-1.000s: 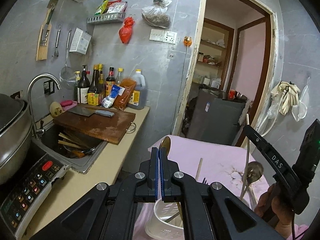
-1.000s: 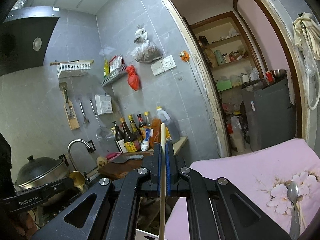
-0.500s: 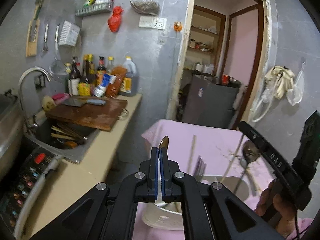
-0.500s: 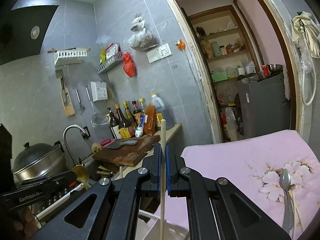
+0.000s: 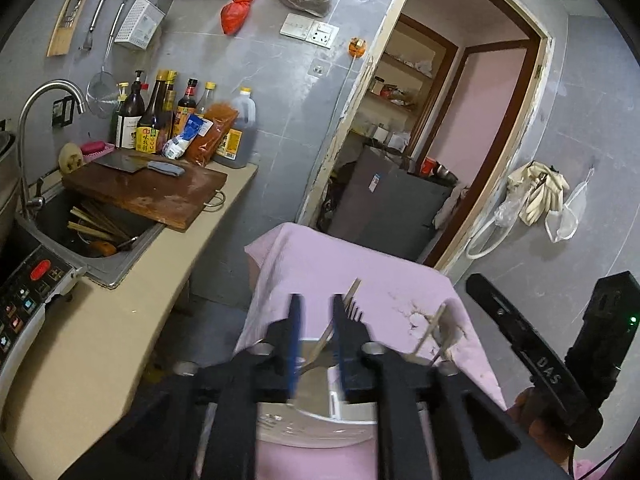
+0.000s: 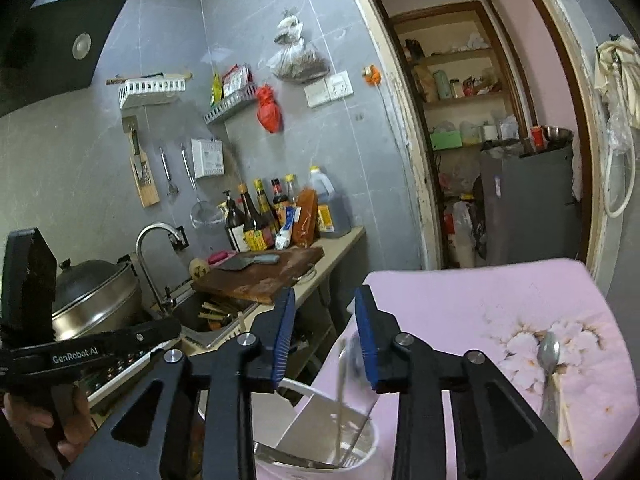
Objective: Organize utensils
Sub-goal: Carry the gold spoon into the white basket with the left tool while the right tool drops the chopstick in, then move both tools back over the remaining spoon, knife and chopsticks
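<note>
Now both spread wide, nothing held: left hand-held gripper [image 5: 316, 312] and right hand-held gripper [image 6: 325, 320] above white utensil holder [image 6: 360, 446]; spoon [image 6: 549, 354] on pink table [image 6: 460, 300].

Utensil holder [image 6: 320, 440] mostly hidden behind right gripper [image 6: 325, 338]; chopsticks [image 6: 341, 384] inside motion-blurred; spoon [image 6: 549, 368] handle cut off.
</note>
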`<state>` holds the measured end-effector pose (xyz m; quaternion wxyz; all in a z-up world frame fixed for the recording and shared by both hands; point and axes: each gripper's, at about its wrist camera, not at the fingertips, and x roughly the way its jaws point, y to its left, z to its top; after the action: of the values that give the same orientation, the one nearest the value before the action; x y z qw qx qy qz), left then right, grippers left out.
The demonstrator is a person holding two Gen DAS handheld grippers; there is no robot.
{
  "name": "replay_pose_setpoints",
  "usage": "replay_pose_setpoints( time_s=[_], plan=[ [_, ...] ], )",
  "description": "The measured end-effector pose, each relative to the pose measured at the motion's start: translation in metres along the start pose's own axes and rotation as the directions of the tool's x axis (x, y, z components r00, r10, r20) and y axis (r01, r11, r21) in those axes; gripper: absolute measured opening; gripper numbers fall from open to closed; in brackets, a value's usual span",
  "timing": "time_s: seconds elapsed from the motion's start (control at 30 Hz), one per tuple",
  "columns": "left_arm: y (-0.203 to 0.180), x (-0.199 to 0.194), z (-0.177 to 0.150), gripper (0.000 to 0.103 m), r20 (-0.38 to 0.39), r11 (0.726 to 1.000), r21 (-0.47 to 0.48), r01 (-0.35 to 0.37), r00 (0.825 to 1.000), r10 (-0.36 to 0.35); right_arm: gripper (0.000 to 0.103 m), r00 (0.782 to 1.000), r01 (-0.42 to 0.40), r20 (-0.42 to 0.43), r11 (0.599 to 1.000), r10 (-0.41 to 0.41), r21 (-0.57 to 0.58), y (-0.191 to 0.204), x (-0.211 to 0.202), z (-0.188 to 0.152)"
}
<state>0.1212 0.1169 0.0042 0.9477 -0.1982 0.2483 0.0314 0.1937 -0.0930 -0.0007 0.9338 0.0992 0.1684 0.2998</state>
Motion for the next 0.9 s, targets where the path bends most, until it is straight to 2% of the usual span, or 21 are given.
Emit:
replay_pose_setpoints(
  time_s=[0.03,0.1,0.2,0.23,0.37,0.53,0.7,0.9],
  plan=[
    [-0.002,-0.002,0.000,0.046,0.012,1.000,-0.003,0.001,1.000,-0.001,0.031,1.000,-0.002,0.007,1.000,0.002,0.000,-0.001,-0.004,0.003],
    [-0.008,-0.009,0.001,0.063,0.063,1.000,-0.001,0.003,0.998,-0.003,0.039,1.000,0.001,0.030,1.000,-0.001,0.001,-0.006,-0.016,0.010],
    [-0.024,-0.011,0.006,0.066,0.087,1.000,0.022,0.021,0.996,-0.023,0.051,0.998,0.021,0.060,1.000,-0.021,0.001,-0.013,-0.031,0.021],
    [-0.031,-0.010,0.007,0.070,0.089,0.999,0.031,0.022,0.996,-0.024,0.053,0.997,0.031,0.070,1.000,-0.031,0.003,-0.017,-0.037,0.024],
    [-0.055,-0.008,0.010,0.083,0.116,0.998,0.056,0.038,0.992,-0.044,0.073,0.991,0.086,0.107,0.996,-0.085,0.000,-0.032,-0.060,0.036],
    [-0.095,-0.007,0.007,0.103,0.171,0.995,0.093,0.038,0.984,-0.054,0.092,0.973,0.175,0.153,0.985,-0.172,-0.005,-0.059,-0.094,0.049],
    [-0.142,0.002,-0.003,0.103,0.204,0.987,0.161,0.016,0.978,-0.049,0.099,0.955,0.248,0.170,0.969,-0.244,-0.006,-0.092,-0.119,0.060],
    [-0.193,0.022,-0.016,0.103,0.193,0.975,0.224,0.007,0.980,-0.051,0.100,0.938,0.314,0.157,0.949,-0.311,0.004,-0.139,-0.142,0.063]
  ],
)
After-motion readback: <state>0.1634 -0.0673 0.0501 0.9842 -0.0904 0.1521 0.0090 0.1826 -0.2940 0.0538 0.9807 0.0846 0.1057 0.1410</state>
